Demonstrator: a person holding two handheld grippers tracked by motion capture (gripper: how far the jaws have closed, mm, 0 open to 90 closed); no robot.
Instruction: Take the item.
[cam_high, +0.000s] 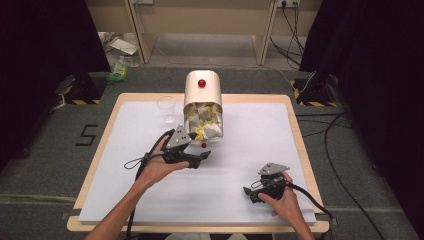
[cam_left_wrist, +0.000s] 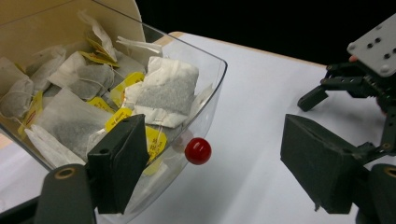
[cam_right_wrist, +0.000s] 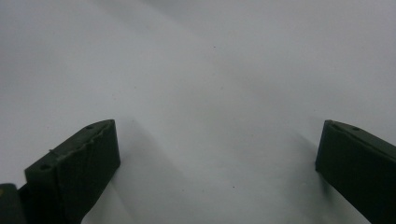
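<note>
Table (cam_high: 150, 200) first: it carries a white sheet, and at its far middle lies a cream tea-bag box (cam_high: 202, 87) on its side, with a clear drawer (cam_left_wrist: 212, 70) pulled out toward you and heaped with tea bags (cam_left_wrist: 166, 91). A clear glass (cam_high: 167, 109) stands just left of the box, well out of your way.

Your left tongs (cam_high: 200, 159) hover at the near end of that drawer, jaws spread wide and holding nothing. In the left gripper view one jaw sits against the drawer's clear front wall and the other is out over bare sheet, with the drawer's small red knob (cam_left_wrist: 198, 150) between them, nearer the drawer-side jaw. Your right tongs (cam_high: 251, 192) rest low over the sheet at the near right, also wide open and empty, well apart from the box.

The step looks like taking that knob, either to move the drawer or to steady it. To do it well, you should shift the left tongs so the knob lies midway between the jaws before closing; as they stand, the nearer jaw would probably meet the drawer wall first. Close slowly, since a round knob can squirt out of flat pads. Pull or push along the drawer's own line, not sideways, or the light box may skid on the sheet. Bring the right tongs up to brace the box if it starts to slide.
</note>
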